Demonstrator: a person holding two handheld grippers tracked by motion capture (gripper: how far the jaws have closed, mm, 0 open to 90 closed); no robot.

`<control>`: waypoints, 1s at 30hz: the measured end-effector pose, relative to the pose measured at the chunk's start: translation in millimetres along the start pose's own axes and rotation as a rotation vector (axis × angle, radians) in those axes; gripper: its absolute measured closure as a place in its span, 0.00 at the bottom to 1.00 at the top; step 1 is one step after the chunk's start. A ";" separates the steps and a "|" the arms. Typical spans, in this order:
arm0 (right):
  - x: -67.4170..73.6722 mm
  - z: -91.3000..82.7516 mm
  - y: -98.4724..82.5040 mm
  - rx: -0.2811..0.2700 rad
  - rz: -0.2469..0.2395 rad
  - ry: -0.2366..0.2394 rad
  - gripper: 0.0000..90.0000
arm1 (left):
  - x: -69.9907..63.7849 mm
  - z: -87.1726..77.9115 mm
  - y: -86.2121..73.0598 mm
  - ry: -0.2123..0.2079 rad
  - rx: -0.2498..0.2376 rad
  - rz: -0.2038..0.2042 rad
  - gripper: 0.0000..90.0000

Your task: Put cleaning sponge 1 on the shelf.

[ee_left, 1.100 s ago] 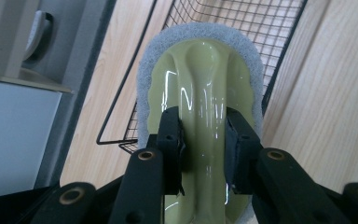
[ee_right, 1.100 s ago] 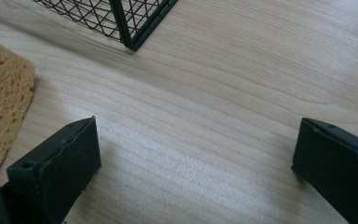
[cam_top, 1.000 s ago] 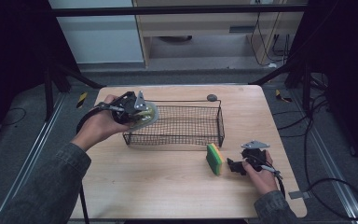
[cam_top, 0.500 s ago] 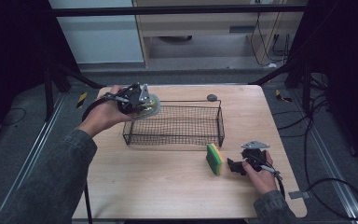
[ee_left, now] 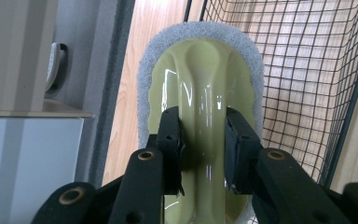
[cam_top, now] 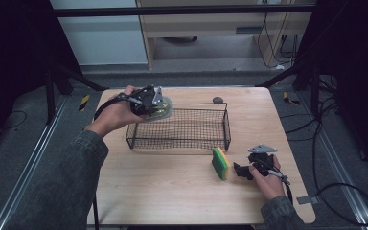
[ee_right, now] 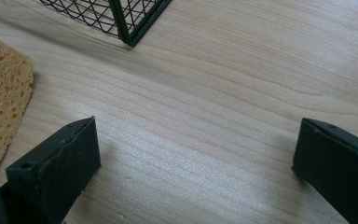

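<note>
left gripper (ee_left: pixel 203 140) clamps scrub pad (ee_left: pixel 200 88) | right gripper (ee_right: pixel 196 163) wide, empty

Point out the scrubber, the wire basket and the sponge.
scrubber (ee_left: pixel 205 93): left gripper view, on its glossy green handle ridge.
wire basket (cam_top: pixel 227 125): high view, on its right end wall.
sponge (cam_top: pixel 219 163): high view, on its green top face.

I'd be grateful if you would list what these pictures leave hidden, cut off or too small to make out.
- Scrubber, left gripper view: its near end is covered by the left gripper clamped on the handle ridge.
- Small dark object behind the wire basket, high view: too small to identify.
- Sponge, right gripper view: cut off by the left edge.
- Right gripper, high view: the hand covers most of it.
</note>
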State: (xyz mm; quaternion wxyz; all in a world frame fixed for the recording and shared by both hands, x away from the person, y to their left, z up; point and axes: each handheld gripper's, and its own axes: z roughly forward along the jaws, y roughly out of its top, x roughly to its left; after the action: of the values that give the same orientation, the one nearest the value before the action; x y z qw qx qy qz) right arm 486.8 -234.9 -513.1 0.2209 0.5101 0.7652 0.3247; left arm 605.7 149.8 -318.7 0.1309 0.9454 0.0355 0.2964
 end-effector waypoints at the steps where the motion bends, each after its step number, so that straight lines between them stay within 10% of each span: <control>1: 0.0 0.0 0.0 0.000 0.000 0.000 0.01 | 0.1 0.7 -0.1 -0.006 0.000 -0.001 0.79; 30: 0.6 1.0 1.2 0.000 0.001 -0.001 0.01 | -2.9 30.4 -27.0 -0.109 0.017 0.024 0.79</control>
State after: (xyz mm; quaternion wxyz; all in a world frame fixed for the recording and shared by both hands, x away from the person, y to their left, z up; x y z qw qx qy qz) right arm 488.0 -233.8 -512.9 0.2208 0.5108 0.7648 0.3246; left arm 620.9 168.5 -351.5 0.1211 0.9615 0.0194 0.2459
